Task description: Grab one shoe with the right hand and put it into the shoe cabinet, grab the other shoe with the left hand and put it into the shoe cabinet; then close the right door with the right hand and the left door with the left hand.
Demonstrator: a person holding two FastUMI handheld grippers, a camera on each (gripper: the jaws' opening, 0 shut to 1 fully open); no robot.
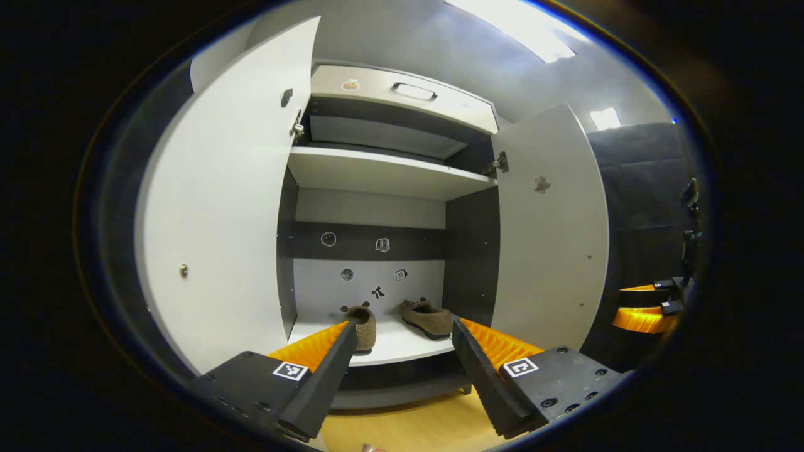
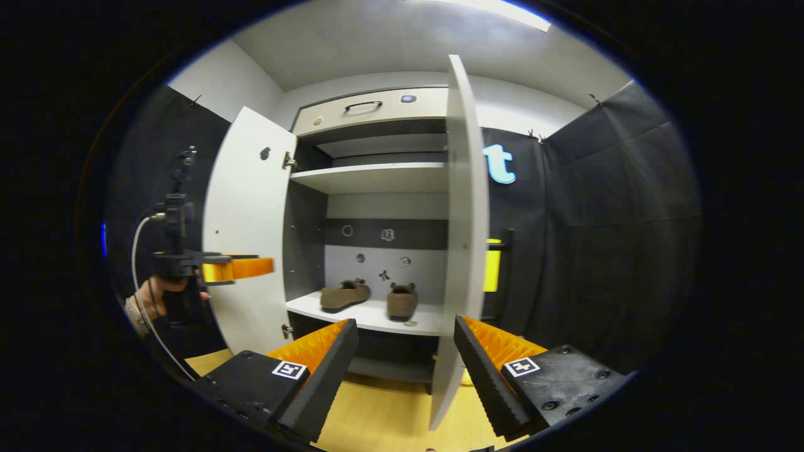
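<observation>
The white shoe cabinet stands with both doors swung wide. Two brown shoes [image 1: 363,326] [image 1: 427,317] lie side by side on its lower shelf [image 1: 402,345]. In the left gripper view my left gripper [image 1: 402,326] is open and holds nothing, just in front of that shelf, between the left door [image 1: 220,207] and the right door [image 1: 549,232]. In the right gripper view my right gripper [image 2: 406,325] is open too, a little back from the cabinet. The right door [image 2: 468,220] stands edge-on just ahead of it. The shoes [image 2: 344,295] [image 2: 402,301] rest on the shelf beyond.
A drawer with a dark handle [image 1: 411,91] tops the cabinet, above a bare upper shelf [image 1: 383,172]. Wooden floor [image 1: 408,427] lies below. A hand holds the left gripper [image 2: 213,267] by the left door [image 2: 248,220]. The right gripper [image 1: 647,307] shows far right. A yellow object [image 2: 493,263] stands behind the right door.
</observation>
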